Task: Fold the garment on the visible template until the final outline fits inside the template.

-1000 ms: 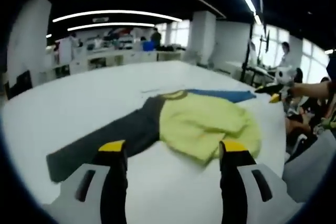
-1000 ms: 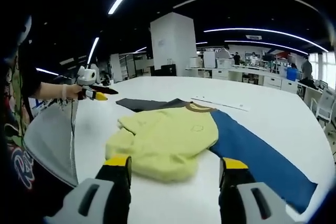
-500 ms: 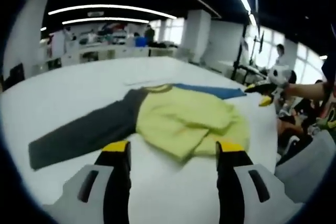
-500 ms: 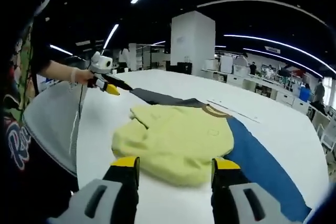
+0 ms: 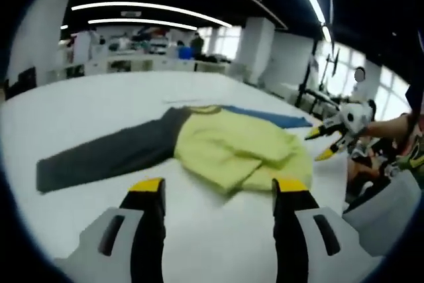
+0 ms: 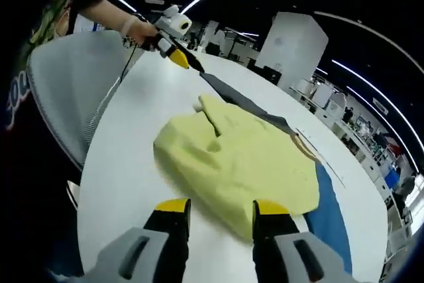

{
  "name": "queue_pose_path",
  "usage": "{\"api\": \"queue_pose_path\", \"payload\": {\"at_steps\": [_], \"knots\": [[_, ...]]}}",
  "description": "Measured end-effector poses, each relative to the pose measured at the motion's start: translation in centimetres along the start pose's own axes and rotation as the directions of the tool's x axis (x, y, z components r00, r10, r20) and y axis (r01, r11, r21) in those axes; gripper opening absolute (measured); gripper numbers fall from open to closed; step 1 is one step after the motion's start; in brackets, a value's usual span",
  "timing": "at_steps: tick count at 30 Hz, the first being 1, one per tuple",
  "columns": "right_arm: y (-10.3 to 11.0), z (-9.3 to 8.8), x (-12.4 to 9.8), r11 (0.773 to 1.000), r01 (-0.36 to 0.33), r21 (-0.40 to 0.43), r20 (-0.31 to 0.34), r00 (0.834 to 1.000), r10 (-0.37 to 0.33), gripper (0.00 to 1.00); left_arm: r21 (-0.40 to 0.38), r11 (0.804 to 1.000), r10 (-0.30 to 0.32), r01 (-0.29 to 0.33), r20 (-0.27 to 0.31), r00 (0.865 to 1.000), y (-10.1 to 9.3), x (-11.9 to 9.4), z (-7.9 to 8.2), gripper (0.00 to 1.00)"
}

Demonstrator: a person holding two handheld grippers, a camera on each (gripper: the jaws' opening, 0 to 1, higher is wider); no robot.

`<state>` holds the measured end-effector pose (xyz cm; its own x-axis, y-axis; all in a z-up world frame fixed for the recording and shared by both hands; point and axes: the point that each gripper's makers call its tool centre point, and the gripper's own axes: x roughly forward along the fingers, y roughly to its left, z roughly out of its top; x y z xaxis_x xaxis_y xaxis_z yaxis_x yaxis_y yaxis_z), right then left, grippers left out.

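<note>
White tabletop carries the yellow-bodied garment with grey and blue sleeves at twelve o'clock; right tongs, spread and empty, have been brought closer; left tongs spread; folding unfinished.

Open-plan office, desks, strip lights

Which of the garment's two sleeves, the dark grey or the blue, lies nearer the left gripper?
The dark grey sleeve. It stretches across the white table towards the left gripper, while the blue sleeve runs off behind the yellow body, on the far side.
</note>
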<state>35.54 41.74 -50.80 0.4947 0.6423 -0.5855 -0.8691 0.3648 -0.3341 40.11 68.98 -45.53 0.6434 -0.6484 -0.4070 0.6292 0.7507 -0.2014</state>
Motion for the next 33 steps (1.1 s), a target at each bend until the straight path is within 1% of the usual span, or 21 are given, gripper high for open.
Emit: {"api": "queue_pose_path", "payload": {"at_steps": [2,3,5,7,11,13,14,15,17,19,21,27,30,33], "knots": [[-0.2,-0.1,0.1,1.000,0.002,0.000,-0.003,1.000,-0.002,0.35,0.003,1.000,0.010,-0.010,-0.008,1.000,0.1,-0.2,-0.3,0.61],[-0.3,-0.2,0.3,1.000,-0.001,0.017,-0.002,1.000,0.001,0.35,0.003,1.000,0.013,-0.013,-0.010,1.000,0.1,-0.4,-0.4,0.61],[-0.6,-0.3,0.3,1.000,0.012,-0.007,-0.011,1.000,-0.012,0.34,-0.002,1.000,0.014,-0.014,-0.011,1.000,0.1,-0.6,-0.5,0.61],[-0.8,-0.4,0.5,1.000,0.011,-0.017,-0.022,1.000,-0.011,0.32,-0.003,1.000,0.017,-0.017,-0.010,1.000,0.1,-0.8,-0.6,0.60],[-1.4,-0.3,0.9,1.000,0.023,-0.001,-0.013,1.000,-0.023,0.29,-0.016,1.000,0.026,-0.026,-0.004,1.000,0.1,-1.1,-0.8,0.60],[-1.6,-0.3,1.0,1.000,0.029,-0.009,-0.015,0.999,-0.029,0.22,-0.019,0.999,0.033,-0.033,-0.008,0.999,0.2,-1.3,-0.9,0.60],[-2.0,-0.4,1.1,0.999,0.043,-0.013,-0.021,0.999,-0.043,0.17,-0.019,0.999,0.037,-0.037,-0.008,0.999,0.2,-1.4,-1.0,0.60],[-2.2,-0.4,1.1,0.999,0.048,-0.022,-0.022,0.999,-0.048,0.10,-0.021,0.999,0.037,-0.037,-0.007,0.999,0.2,-1.5,-1.0,0.60],[-2.6,-0.3,1.2,0.998,0.057,-0.009,-0.020,0.998,-0.058,0.01,-0.025,0.999,0.040,-0.040,-0.004,0.999,0.3,-1.7,-1.1,0.60],[-2.7,0.4,1.2,0.998,0.055,0.025,0.007,0.998,-0.055,0.00,-0.030,0.999,0.042,-0.042,-0.005,0.999,0.3,-1.8,-1.2,0.60],[-3.1,0.7,1.1,0.998,0.060,0.005,0.004,0.998,-0.060,0.00,-0.035,0.998,0.044,-0.044,-0.003,0.999,0.4,-1.9,-1.3,0.60],[-3.9,2.3,0.8,0.998,0.064,0.010,0.025,0.998,-0.064,0.00,-0.044,0.998,0.045,-0.045,0.002,0.999,0.2,-1.9,-1.4,0.60],[-5.1,4.2,1.1,0.998,0.065,0.020,0.052,0.996,-0.066,0.00,-0.044,0.998,0.041,-0.041,0.004,0.999,0.0,-1.8,-1.5,0.59],[-6.1,5.6,1.6,0.998,0.069,0.011,0.071,0.995,-0.070,0.00,-0.050,0.998,0.042,-0.041,0.011,0.999,0.0,-1.8,-1.5,0.59]]}}
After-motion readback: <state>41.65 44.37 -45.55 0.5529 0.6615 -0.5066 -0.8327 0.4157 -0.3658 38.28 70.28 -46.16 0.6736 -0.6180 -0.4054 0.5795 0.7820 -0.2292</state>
